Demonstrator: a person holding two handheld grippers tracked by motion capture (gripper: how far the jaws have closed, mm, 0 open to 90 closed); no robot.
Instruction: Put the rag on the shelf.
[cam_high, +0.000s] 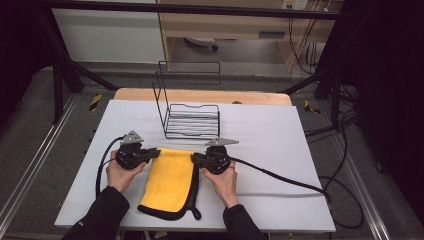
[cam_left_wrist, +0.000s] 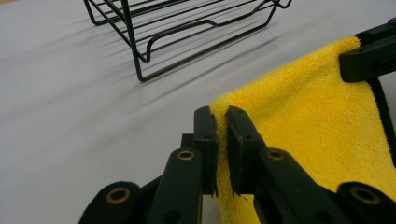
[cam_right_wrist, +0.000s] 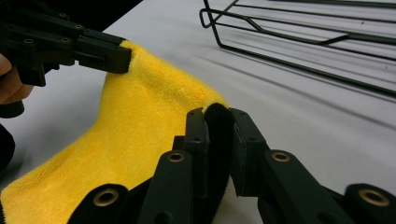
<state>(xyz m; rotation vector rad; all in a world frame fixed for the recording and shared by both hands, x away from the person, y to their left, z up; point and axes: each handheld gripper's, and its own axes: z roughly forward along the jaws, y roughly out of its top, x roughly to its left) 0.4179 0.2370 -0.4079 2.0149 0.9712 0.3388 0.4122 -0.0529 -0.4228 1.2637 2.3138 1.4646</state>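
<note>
A yellow cloth (cam_high: 169, 180) with a black edge and a black hanging loop lies on the white table (cam_high: 280, 150) between the person's hands. My left gripper (cam_high: 156, 153) is shut on the cloth's far left corner (cam_left_wrist: 222, 105). My right gripper (cam_high: 194, 159) is shut on the far right corner (cam_right_wrist: 215, 109), where the black edging sits between the jaws. Both corners are lifted slightly off the table, with the cloth's far edge stretched between them. In the left gripper view the right gripper's jaws pinch the yellow cloth (cam_left_wrist: 317, 121) at upper right. In the right gripper view the left gripper holds the cloth (cam_right_wrist: 140, 116) at upper left.
A black wire rack (cam_high: 192, 120) with a tall back frame stands on the table just beyond the cloth, also visible as the wire rack (cam_left_wrist: 187, 32) and the wire rack (cam_right_wrist: 299, 42). Black cables (cam_high: 280, 177) trail from both grippers across the table. Dark frame bars stand around the table.
</note>
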